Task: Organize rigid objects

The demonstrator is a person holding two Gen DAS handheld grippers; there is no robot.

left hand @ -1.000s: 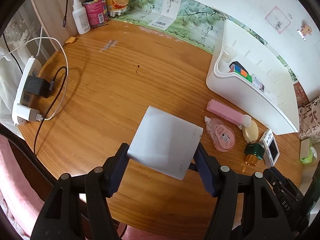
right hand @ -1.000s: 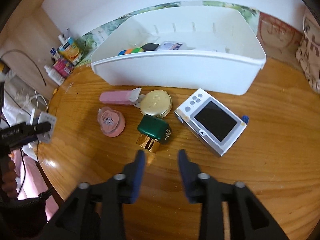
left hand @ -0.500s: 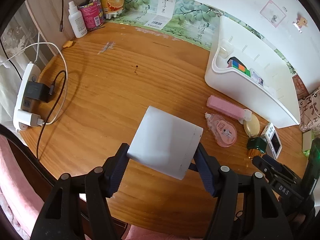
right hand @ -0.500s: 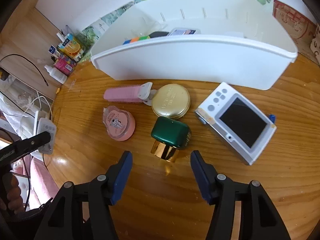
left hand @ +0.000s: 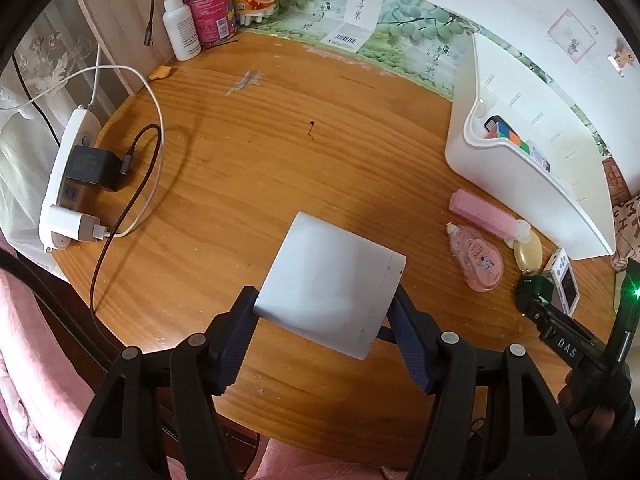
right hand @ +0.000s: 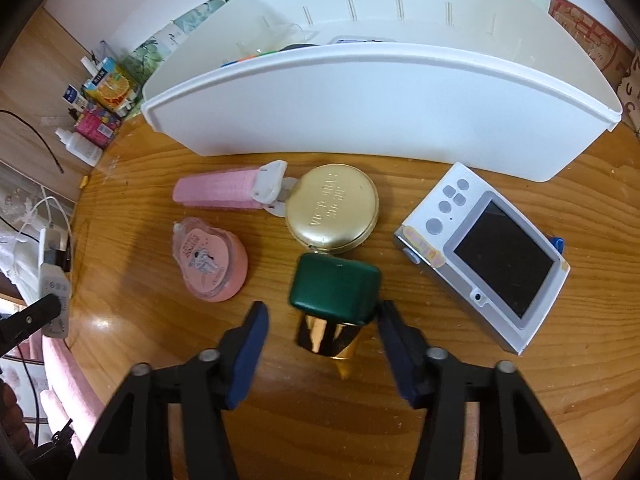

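- Green-capped bottle lay on its side near the table's front edge, cap toward the white bin, gold body between the spread fingers of the right gripper.
- Left gripper clenched a white box above the table.
- White bin held a colour cube.
- Table's left half lay open up to the power strip.

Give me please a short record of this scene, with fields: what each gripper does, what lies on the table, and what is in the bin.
left gripper: shut on white box, held above the wooden table
right gripper: open, fingers either side of green-capped bottle
loose on table: pink case, pink tape dispenser, gold tin, small camera
white bin: holds a colourful cube; other contents unclear
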